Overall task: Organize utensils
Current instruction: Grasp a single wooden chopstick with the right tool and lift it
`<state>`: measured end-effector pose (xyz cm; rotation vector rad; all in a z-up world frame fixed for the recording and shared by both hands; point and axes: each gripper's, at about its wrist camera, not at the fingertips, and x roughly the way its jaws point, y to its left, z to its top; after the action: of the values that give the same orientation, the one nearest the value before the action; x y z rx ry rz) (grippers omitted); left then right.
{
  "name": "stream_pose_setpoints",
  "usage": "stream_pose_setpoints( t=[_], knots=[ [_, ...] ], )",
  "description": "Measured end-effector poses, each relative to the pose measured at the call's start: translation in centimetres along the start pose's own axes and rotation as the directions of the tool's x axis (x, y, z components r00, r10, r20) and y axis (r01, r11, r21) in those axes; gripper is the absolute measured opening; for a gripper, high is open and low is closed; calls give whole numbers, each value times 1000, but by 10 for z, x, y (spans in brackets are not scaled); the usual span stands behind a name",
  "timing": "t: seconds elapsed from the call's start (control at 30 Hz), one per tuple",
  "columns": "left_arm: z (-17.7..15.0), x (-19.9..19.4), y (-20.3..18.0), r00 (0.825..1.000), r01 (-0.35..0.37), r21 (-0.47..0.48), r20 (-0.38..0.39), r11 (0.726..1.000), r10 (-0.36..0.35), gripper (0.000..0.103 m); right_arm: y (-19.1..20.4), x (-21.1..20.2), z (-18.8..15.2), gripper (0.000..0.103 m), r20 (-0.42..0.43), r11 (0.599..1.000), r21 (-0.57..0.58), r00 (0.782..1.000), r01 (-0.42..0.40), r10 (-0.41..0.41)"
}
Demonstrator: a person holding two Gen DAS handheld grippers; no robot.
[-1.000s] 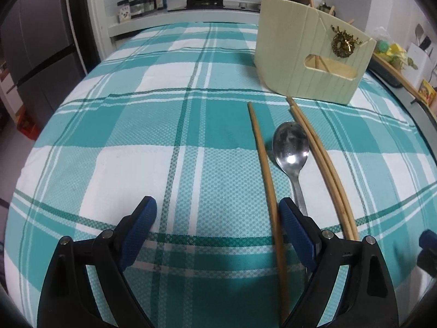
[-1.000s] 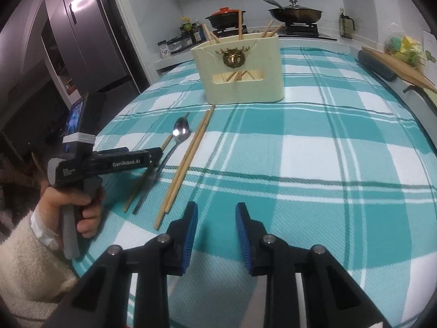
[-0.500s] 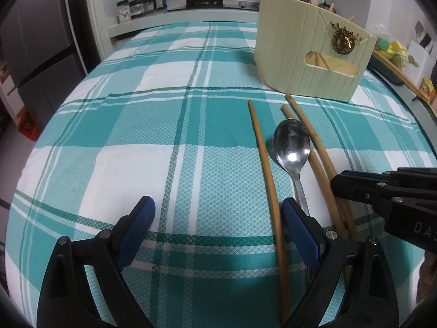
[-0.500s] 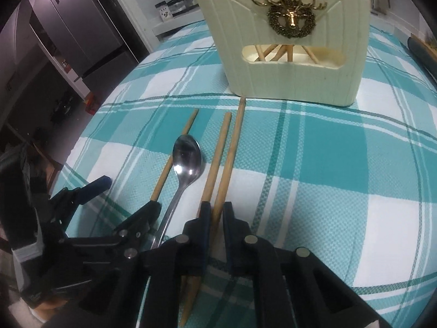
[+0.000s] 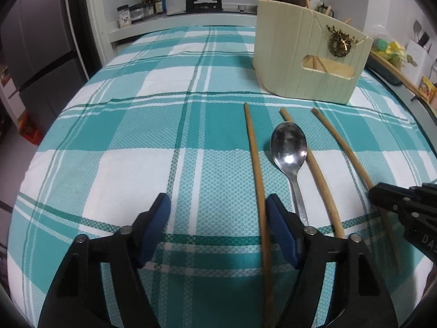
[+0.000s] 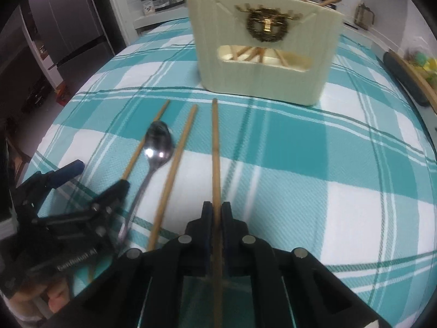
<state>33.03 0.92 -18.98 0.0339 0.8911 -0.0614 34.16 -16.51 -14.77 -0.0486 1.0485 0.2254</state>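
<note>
With right gripper (image 6: pixel 215 216) fingers clamped on the chopstick (image 6: pixel 215 147) before the holder (image 6: pixel 265 46), we lift it level. Left gripper (image 5: pixel 218 227) fingers are closing around the leftmost chopstick (image 5: pixel 255 164), not yet gripping.

Left of the left tongs (image 5: pixel 218 227) the bench (image 5: pixel 123 142) lies bare — open passage. Ahead of the right tongs (image 6: pixel 215 218), the cream holder (image 6: pixel 267 52) blocks the way; bare cloth to its right.

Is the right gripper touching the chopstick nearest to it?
Touching. The right wrist view shows the right gripper with its jaws shut on the chopstick.
</note>
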Motion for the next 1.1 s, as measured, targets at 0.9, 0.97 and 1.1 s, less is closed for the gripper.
stream_pose_setpoints(
  t=[0.9,0.97,1.1],
  knots=[
    [-56,-41,30,1000,-17,1,-11,1000,17,84,-90,-69,-124,53,193,971,149,957,187,-214],
    [-55,-38,33,1000,-10,-13,-24,1000,9,90,-88,-69,-127,54,214,970,140,951,198,-225],
    [-53,-34,34,999,-10,-14,-40,1000,9,98,-89,-67,-125,55,215,971,137,951,198,-224]
  ],
)
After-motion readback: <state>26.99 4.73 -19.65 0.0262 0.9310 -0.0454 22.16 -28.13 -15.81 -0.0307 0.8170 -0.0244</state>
